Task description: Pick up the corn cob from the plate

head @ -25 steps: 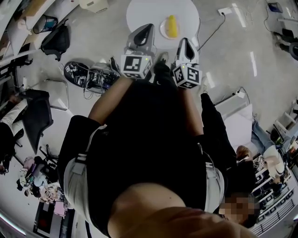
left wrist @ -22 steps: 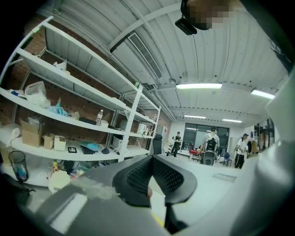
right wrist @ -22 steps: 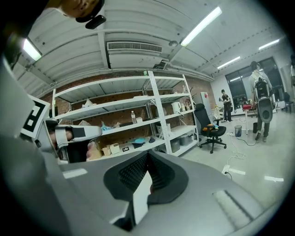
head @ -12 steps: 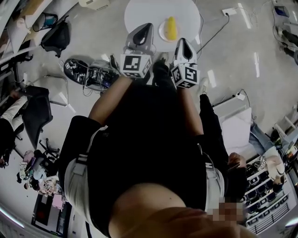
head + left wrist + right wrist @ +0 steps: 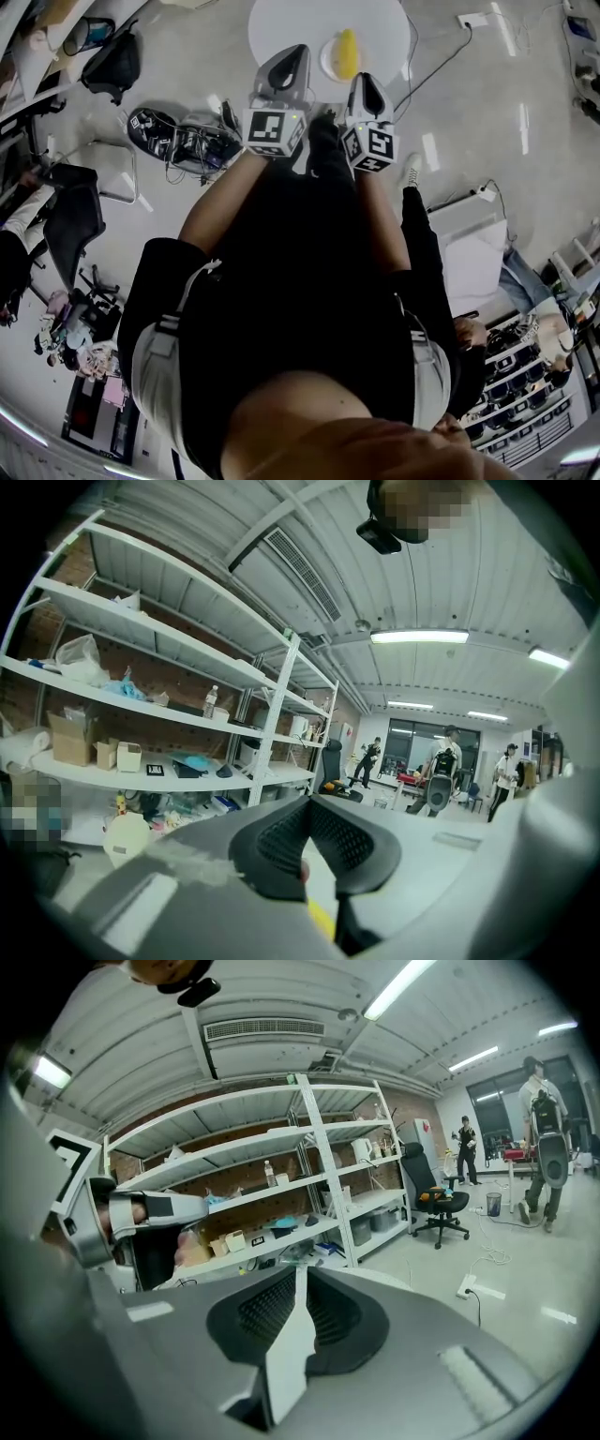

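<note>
Cob (image 5: 347,53) just beyond R tongs (image 5: 364,81), opening, empty

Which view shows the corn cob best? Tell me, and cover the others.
The head view: the whole yellow corn cob lies on its plate. The left gripper view catches only a yellow sliver low in frame, likely the cob; the right gripper view shows none.

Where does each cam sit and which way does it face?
Head view: head-mounted, facing steeply down; torso, arms, left gripper, right gripper, table, corn cob.
Left gripper view: on the left gripper, level along its shut jaws toward shelves.
Right gripper view: on the right gripper, along its empty, opening jaws; left gripper at left edge.
Shared: both gripper views see the shelves.
</note>
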`<state>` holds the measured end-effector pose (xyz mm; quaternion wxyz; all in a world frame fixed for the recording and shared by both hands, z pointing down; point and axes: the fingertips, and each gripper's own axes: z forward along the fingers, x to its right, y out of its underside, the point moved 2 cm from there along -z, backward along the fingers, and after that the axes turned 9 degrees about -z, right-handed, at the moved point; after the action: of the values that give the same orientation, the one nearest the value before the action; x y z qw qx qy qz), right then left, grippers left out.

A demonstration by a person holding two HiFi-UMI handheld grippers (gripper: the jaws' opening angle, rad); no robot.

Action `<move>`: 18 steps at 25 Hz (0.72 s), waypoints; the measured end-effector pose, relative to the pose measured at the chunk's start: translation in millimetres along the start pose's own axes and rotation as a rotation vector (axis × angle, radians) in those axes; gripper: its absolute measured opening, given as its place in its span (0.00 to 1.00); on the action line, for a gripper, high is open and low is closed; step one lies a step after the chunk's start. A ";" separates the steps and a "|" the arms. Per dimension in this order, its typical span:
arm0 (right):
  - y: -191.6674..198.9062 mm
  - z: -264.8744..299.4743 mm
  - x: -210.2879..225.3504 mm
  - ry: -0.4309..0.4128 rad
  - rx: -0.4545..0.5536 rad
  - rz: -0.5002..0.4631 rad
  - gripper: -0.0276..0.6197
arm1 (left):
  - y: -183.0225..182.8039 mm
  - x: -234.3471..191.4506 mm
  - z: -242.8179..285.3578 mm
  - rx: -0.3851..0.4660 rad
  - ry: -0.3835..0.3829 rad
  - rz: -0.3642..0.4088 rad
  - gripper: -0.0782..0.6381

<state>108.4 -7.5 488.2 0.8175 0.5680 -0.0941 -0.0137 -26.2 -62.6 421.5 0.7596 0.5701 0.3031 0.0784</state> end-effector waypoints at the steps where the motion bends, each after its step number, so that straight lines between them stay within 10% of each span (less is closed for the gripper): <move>1: 4.3 3.5 1.1 -0.001 -0.009 0.004 0.11 | 2.0 -1.3 2.5 -0.005 -0.002 -0.002 0.12; 18: 84.0 52.9 19.5 -0.018 -0.160 0.033 0.23 | 42.9 -21.1 36.2 -0.059 -0.033 -0.022 0.12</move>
<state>111.5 -29.2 587.0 0.8594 0.4993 -0.1095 -0.0129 -13.5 -87.6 474.5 0.7820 0.5451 0.2941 0.0695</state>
